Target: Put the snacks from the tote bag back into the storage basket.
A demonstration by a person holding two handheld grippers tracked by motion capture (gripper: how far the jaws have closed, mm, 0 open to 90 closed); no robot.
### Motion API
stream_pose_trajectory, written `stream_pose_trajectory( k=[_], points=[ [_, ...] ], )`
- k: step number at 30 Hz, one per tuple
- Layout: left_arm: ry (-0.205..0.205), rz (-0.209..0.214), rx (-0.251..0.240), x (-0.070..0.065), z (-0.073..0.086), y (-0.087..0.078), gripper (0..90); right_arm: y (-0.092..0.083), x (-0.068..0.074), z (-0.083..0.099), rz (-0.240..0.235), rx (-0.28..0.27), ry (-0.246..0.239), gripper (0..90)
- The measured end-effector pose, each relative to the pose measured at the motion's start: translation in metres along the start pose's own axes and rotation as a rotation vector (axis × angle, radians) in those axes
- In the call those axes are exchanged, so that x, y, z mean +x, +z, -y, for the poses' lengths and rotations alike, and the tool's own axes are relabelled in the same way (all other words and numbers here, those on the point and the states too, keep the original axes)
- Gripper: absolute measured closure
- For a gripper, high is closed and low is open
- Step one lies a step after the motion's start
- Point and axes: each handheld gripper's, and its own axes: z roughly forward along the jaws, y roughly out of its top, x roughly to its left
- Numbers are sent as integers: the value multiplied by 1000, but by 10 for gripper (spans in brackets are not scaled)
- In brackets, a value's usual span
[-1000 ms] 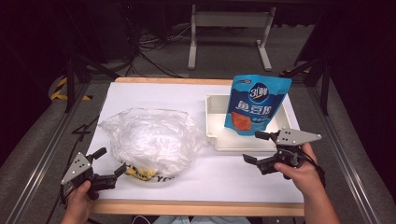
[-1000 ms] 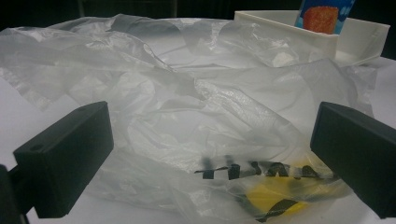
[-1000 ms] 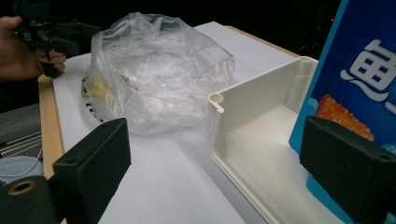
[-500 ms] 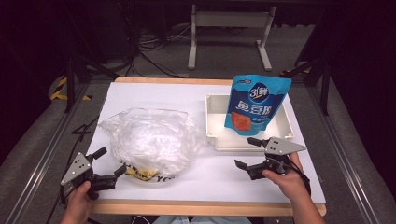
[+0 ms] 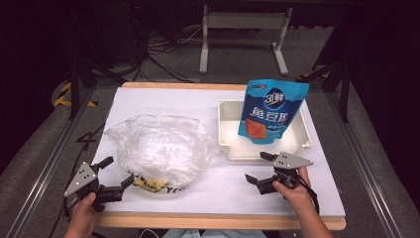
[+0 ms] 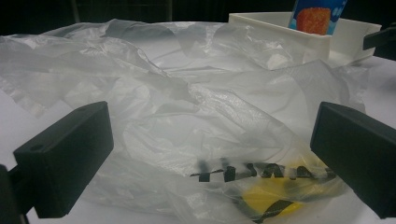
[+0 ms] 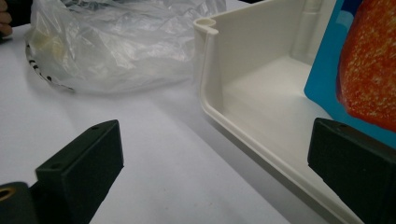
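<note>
The blue snack pouch (image 5: 272,111) stands upright in the white tray (image 5: 225,144) at the right of the counter (image 5: 163,99), leaning toward the tray's far side, and the right gripper (image 5: 258,169) sits on the counter just in front of the tray's near wall. Its fingers (image 7: 84,161) have just been opening and now stand wide apart with nothing between them; in the right gripper view the tray's near corner and the pouch's blue face with its orange picture lie ahead. I judge the pouch light and only moderately stiff: a filled foil-type bag that keeps its shape but will dent and may slide on its glossy skin, so a pinch on the flat sealed top edge or an upper side seam looks safer than squeezing the bulging middle. The clear plastic bag (image 5: 158,148) lies crumpled at the left of the counter with something yellow and black-lettered (image 6: 266,186) showing through its near edge. The left gripper (image 5: 116,172) rests just beside that edge, its fingers (image 6: 65,158) spread wide on either side of the film without pressing on it. That bag looks very light, limp and slippery; it will give no resistance, so a gathered fold of film near the rim would be the place to take it, not a single loose layer
</note>
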Motion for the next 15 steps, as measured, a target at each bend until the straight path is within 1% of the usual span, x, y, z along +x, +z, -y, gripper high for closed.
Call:
stream_pose_trajectory(
  k=[3,6,11,12,15],
  points=[
    [0,3,-1,0,0,0,2,2,0,4,6,13,0,35],
    [0,4,-1,0,0,0,2,4,0,4,14,13,4,35],
    [-1,1,0,0,0,0,2,7,0,6,23,46,1,35],
    [2,3,10,1,0,0,2,8,0,6,27,50,4,35],
    [5,-1,17,1,0,0,2,8,0,7,33,65,10,35]
  ],
)
